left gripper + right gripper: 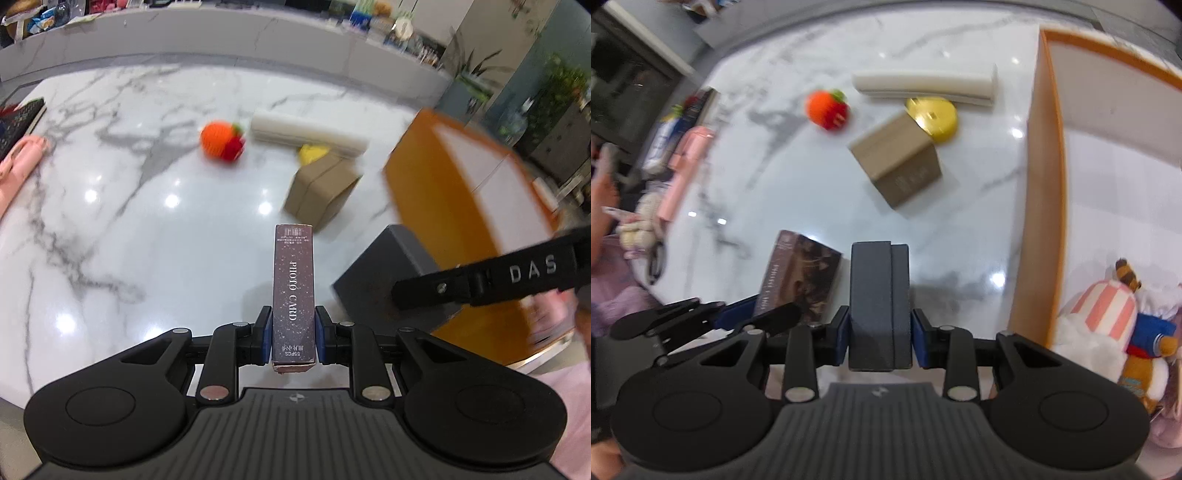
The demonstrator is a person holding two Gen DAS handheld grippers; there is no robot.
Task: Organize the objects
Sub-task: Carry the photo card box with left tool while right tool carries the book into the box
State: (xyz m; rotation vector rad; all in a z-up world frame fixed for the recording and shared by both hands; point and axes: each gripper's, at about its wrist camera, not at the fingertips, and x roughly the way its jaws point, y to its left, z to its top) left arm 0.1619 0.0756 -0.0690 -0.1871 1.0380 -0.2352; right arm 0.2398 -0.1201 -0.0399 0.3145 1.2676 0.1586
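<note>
The photo card box [293, 291], a slim maroon carton speckled with white and printed "PHOTO CARD", stands on end between the blue pads of the left gripper [293, 339], whose jaws are clamped on its narrow sides. That gripper tilts steeply down over the surface [110, 221], a glossy white marble slab with grey veins.

Just right of the photo card box, the right gripper [880, 339] also points steeply down, its jaws pressed on a dark grey box [879, 302], a matte rectangular block with a seam down its face. No earlier view shows how those jaws got there.

Beyond the photo card box lies a tan cardboard box [321, 192], plain and tilted, touching a shiny round yellow tin [932, 118] behind it. Past these lies a long cream foam-like strip [306, 133], and to its left a fuzzy knitted orange ball [218, 140] with a red part.

To the right of the photo card box stands an orange-edged bin [1043, 184] with white inner walls; soft plush toys [1108, 325] lie inside. Far left of the photo card box is a pink item [18, 162], blurred.
</note>
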